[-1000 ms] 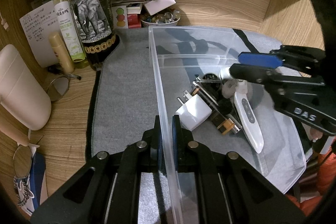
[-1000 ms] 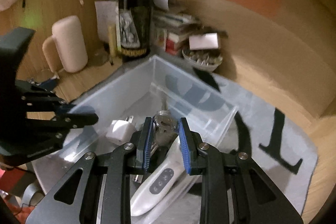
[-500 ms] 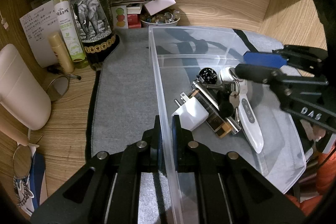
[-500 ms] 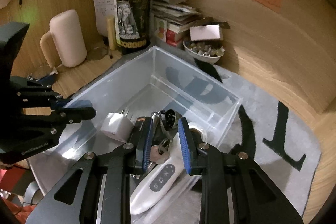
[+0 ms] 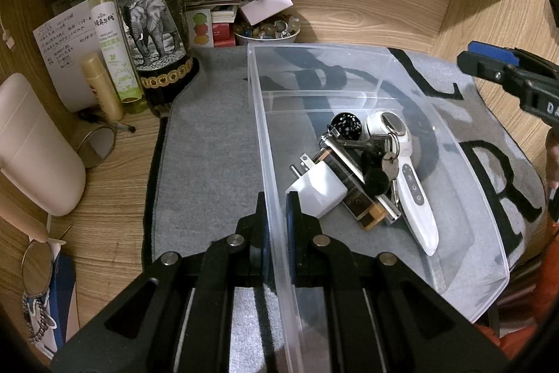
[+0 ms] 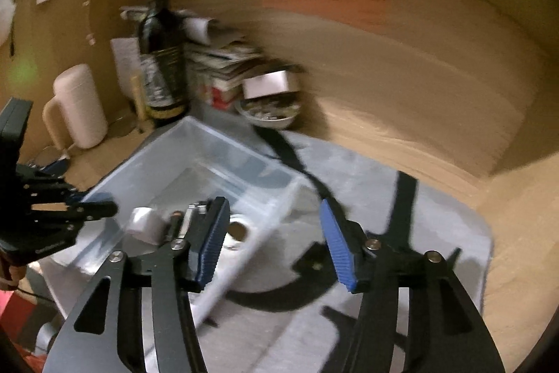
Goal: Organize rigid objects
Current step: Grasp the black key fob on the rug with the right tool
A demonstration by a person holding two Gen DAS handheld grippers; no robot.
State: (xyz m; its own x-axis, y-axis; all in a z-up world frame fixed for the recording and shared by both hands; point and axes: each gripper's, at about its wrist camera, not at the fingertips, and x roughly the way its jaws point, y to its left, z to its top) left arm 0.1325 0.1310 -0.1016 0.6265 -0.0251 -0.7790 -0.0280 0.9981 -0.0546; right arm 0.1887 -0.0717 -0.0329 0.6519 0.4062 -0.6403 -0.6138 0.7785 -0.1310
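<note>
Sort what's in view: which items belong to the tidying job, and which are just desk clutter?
Job:
clear plastic bin
white plug adapter
white handheld device
bunch of metal keys
black speckled ball

Lying about:
dark elephant-label wine bottle
green spray bottle
bowl of small stones
beige jug

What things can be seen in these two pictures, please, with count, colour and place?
storage bin: 1, clear, on mat
mat: 1, grey, on desk
plug adapter: 1, white, in bin
handheld device: 1, white, in bin
keys: 1 bunch, silver, across device
ball: 1, black speckled, in bin
wine bottle: 1, dark, behind mat
spray bottle: 1, green, beside wine bottle
bowl: 1, white, behind bin
mug: 1, cream, on desk
left claw: shut on bin wall
right claw: opening, holds nothing
</note>
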